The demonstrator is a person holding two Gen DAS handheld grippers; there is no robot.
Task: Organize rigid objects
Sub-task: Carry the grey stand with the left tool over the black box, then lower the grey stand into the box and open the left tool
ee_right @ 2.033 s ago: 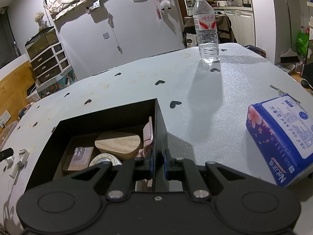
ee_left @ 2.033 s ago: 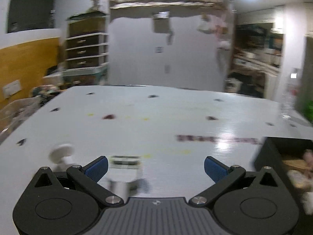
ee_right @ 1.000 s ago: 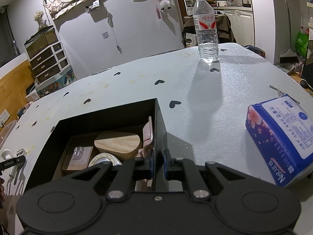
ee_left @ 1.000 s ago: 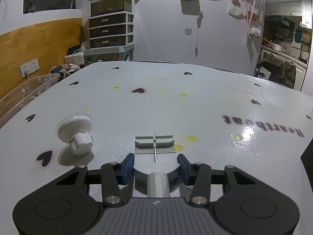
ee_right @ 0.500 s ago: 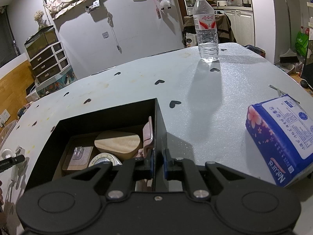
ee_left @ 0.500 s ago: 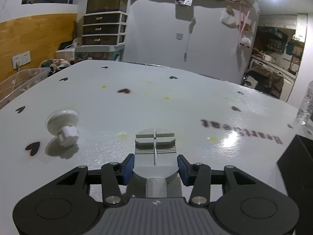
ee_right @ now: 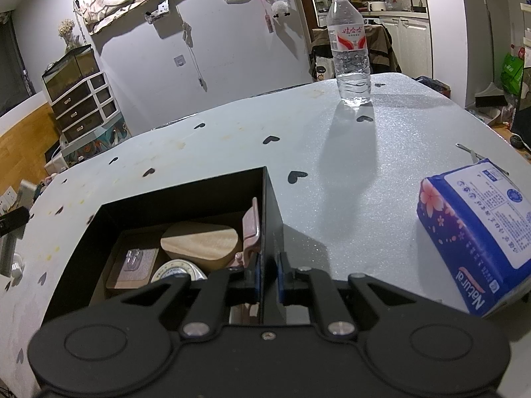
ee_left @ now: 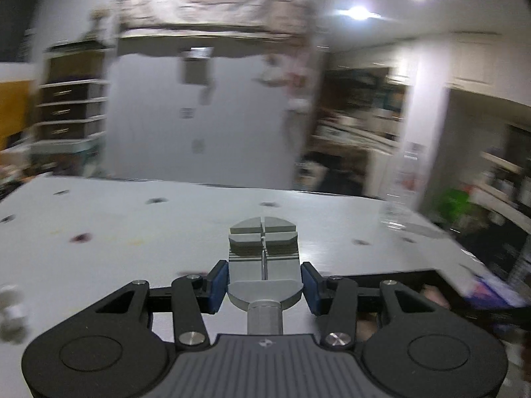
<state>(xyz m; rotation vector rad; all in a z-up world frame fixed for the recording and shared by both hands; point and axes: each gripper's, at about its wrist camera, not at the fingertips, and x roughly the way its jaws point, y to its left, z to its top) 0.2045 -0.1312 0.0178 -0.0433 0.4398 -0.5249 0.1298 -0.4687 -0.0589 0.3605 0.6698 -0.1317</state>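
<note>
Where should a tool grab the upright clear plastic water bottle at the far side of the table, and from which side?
Take the clear plastic water bottle across its labelled mid-body, coming in level from the near side. It stands upright with nothing beside it, and the round, straight-sided body there suits two flat fingers. Likely avoid the narrow white cap and the ribbed lower part, which may flex.

Heart-print table (ee_right: pixel 212 152): black box (ee_right: pixel 270 205), water bottle (ee_right: pixel 350 49), blue pack (ee_right: pixel 478 229) on top.

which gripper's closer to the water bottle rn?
Right, as far as I can tell. The right gripper is clamped on the black box wall, with the water bottle across the table ahead. The left gripper, holding the gray tool, sits beyond the box's far side.
</note>
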